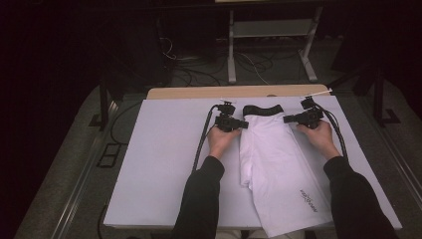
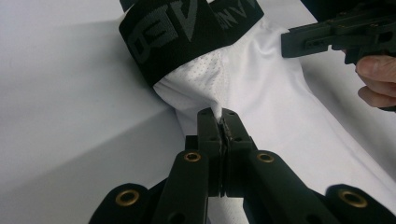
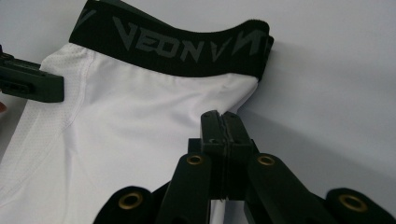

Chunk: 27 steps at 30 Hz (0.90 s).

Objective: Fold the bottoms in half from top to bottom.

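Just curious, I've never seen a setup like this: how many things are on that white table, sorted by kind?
White fabric shorts with a black elastic waistband: 1
Black handheld grippers, left and right, jaws shut on the shorts: 2
Total: 3

White-topped table, one garment on it

The table (image 1: pixel 159 164) carries a pale sheet over a wooden edge at the far side; white shorts (image 1: pixel 278 169) with a black waistband (image 1: pixel 262 110) lie flat right of centre, waistband far, one leg hem past the near edge.
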Motion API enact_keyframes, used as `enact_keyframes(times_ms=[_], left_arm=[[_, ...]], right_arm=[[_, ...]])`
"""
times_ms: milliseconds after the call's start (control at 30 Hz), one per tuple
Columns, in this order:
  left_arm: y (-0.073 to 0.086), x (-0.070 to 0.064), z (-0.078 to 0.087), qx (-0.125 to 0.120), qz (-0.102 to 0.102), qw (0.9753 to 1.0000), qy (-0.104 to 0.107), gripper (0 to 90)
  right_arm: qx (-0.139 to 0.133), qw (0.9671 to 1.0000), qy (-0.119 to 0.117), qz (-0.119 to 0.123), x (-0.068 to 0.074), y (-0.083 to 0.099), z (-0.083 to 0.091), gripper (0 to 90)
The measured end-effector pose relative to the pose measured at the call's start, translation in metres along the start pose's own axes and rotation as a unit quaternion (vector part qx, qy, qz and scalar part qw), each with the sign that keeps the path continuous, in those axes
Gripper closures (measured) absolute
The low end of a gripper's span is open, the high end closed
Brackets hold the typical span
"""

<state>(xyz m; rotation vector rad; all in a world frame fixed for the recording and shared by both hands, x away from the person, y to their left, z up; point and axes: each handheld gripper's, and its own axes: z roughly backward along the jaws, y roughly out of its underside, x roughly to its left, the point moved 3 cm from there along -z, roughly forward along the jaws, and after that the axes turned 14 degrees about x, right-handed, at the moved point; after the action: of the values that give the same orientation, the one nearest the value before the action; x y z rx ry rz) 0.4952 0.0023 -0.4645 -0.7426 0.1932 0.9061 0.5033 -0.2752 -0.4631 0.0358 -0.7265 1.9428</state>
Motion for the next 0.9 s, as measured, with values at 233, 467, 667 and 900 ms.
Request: enact_keyframes(times_ms=[233, 467, 667, 900], left_arm=[[0.0, -0.013, 0.012, -0.014, -0.006, 0.9998, 0.01, 87.1], [0.005, -0.021, 0.019, -0.019, -0.017, 0.9995, 0.02, 87.1], [0.008, -0.027, 0.023, -0.019, -0.024, 0.9991, 0.028, 87.2], [0.011, -0.039, 0.035, -0.02, -0.027, 0.9992, 0.02, 87.2]], right_arm=[[-0.021, 0.9997, -0.001, 0.008, 0.008, 0.008, 0.013, 88.4], [-0.026, 0.9994, -0.001, 0.023, 0.011, 0.015, 0.025, 88.3], [-0.029, 0.9991, 0.004, 0.03, 0.014, 0.019, 0.032, 88.3], [-0.035, 0.9989, 0.0, 0.03, 0.021, 0.028, 0.035, 88.3]])
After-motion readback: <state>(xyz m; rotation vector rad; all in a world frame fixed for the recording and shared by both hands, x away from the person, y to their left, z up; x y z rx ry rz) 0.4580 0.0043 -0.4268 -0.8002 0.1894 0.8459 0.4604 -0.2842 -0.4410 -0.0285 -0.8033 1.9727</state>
